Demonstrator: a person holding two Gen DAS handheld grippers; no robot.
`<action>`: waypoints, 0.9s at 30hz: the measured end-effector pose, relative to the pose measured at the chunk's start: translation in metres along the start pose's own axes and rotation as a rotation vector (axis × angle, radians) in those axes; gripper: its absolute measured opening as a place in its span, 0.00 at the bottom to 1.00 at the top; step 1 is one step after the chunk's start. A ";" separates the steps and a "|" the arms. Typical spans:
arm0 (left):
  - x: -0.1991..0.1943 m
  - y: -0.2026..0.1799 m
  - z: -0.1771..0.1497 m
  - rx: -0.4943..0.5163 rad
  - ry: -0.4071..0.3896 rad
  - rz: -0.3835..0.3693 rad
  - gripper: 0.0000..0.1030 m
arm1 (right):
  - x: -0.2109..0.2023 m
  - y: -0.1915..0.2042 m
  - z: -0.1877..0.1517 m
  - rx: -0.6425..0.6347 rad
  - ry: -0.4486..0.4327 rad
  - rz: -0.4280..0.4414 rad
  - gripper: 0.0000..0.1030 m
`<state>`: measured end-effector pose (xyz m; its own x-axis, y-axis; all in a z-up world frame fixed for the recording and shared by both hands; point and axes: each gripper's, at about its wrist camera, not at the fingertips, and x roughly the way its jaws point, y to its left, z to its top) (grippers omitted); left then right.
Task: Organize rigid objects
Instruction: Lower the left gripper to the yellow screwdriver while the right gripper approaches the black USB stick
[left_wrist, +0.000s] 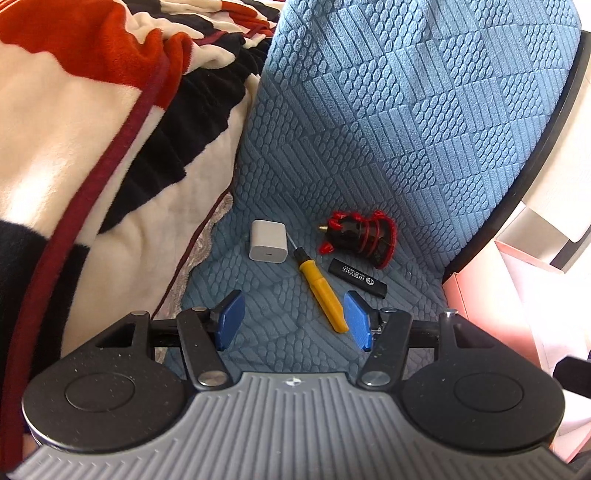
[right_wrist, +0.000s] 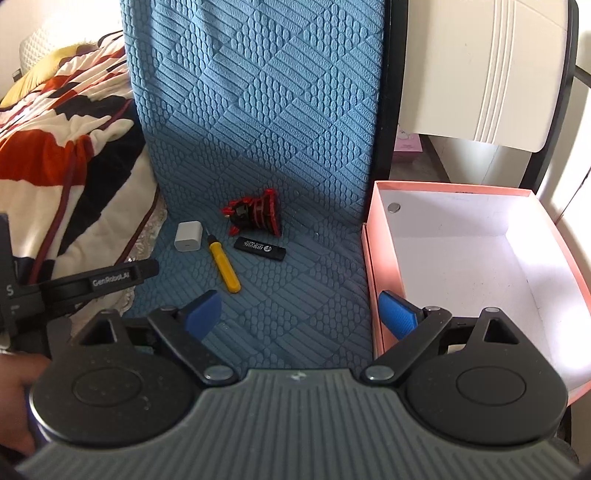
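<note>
On the blue cushion (right_wrist: 258, 110), toward its back edge, four things lie close together: a white charger (right_wrist: 188, 236), then a yellow screwdriver (right_wrist: 223, 267) just beside it, a red-and-black toy (right_wrist: 255, 216) behind, and a black stick (right_wrist: 260, 248). At the cushion's right edge sits a pink box (right_wrist: 480, 266). Left tool (left_wrist: 294, 320) spread wide, holding nothing; right tool (right_wrist: 301, 314) likewise wide and unloaded.

Left gripper (left_wrist: 295, 319) open over blue cushion (left_wrist: 369, 147); yellow screwdriver (left_wrist: 321, 291) handle near right fingertip.
</note>
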<state>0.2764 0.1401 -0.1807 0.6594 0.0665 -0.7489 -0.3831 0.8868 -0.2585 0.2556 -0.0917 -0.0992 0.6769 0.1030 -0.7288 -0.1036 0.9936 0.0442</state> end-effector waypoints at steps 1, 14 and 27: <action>0.001 -0.001 0.001 0.003 0.002 -0.003 0.63 | 0.000 0.002 -0.001 -0.011 -0.002 -0.006 0.91; 0.029 -0.013 0.024 0.000 0.015 -0.024 0.63 | 0.039 -0.003 -0.004 -0.012 0.030 0.114 0.91; 0.100 -0.013 0.029 -0.157 0.148 -0.172 0.62 | 0.121 -0.017 -0.009 -0.036 0.101 0.182 0.91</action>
<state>0.3665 0.1488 -0.2344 0.6261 -0.1570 -0.7638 -0.3764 0.7970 -0.4724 0.3324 -0.0962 -0.1947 0.5686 0.2737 -0.7757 -0.2449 0.9566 0.1581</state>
